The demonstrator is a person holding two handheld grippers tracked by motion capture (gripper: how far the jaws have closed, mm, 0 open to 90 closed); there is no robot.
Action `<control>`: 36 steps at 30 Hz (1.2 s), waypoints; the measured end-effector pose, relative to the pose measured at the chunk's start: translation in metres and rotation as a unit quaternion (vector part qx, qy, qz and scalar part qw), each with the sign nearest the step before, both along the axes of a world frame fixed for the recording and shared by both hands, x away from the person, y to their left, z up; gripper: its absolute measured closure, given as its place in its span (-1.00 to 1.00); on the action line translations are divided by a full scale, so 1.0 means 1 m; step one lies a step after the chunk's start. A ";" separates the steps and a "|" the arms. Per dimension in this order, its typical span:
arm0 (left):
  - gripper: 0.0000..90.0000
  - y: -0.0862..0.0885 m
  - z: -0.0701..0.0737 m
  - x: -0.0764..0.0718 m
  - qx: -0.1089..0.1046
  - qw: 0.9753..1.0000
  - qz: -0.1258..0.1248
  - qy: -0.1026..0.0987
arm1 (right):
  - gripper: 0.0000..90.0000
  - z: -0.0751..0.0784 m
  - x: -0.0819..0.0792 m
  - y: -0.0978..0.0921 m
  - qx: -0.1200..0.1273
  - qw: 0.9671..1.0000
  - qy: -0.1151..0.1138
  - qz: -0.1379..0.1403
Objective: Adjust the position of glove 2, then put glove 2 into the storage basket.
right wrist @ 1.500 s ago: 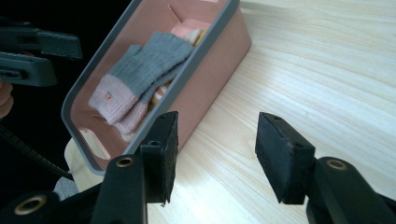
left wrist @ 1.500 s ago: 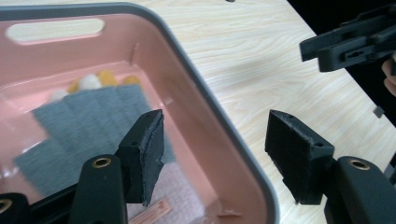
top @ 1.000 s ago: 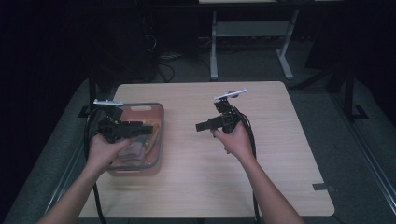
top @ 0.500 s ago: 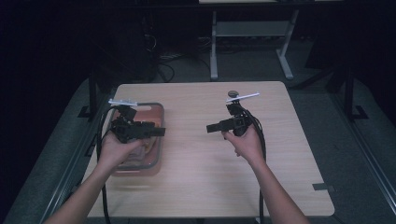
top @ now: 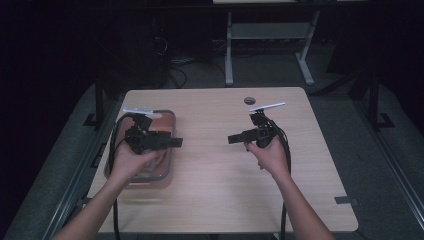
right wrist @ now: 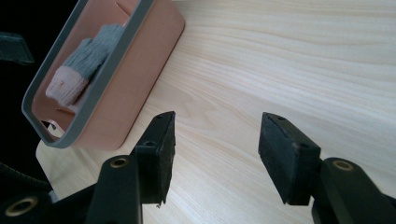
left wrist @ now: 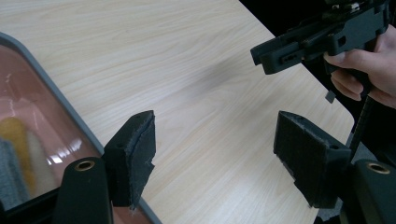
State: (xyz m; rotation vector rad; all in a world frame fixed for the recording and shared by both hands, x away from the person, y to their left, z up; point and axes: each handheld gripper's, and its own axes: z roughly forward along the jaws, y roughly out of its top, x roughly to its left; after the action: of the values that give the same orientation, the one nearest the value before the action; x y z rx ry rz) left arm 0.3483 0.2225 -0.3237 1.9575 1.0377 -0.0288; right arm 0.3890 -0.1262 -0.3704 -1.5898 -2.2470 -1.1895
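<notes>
My left gripper (top: 175, 143) hangs over the pink bin (top: 167, 172) with jaws spread wide and empty, my right gripper (top: 234, 138) gapes empty well apart from it, and the grey sock (right wrist: 88, 57) lies inside the bin.

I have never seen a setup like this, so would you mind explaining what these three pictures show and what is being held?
A person sits at a wooden table holding a hand-operated claw tool in each hand. The high view looks down from above: the left claw hovers over a pink bin, and the right claw hovers above bare table. The other two pictures come from cameras riding on each claw, looking along its two black padded jaws. Both claws are open and hold nothing. In the right gripper view, the bin holds a grey and pink sock.
</notes>
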 end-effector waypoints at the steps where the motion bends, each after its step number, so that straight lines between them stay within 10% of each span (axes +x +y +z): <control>1: -0.34 0.000 0.000 0.000 0.000 1.000 0.000 0.000 | 0.02 0.000 0.000 0.000 0.000 1.000 0.000 0.000; 36: -0.36 -0.060 -0.020 -0.008 0.001 0.998 -0.059 0.011 | 0.00 -0.022 -0.012 -0.061 0.004 0.999 0.020 -0.047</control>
State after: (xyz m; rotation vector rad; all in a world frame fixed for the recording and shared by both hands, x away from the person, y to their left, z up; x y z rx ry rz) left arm 0.3398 0.1625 -0.3437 2.0234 0.9346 -0.1151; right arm 0.3766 -0.1869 -0.3928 -1.7189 -2.1631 -1.1762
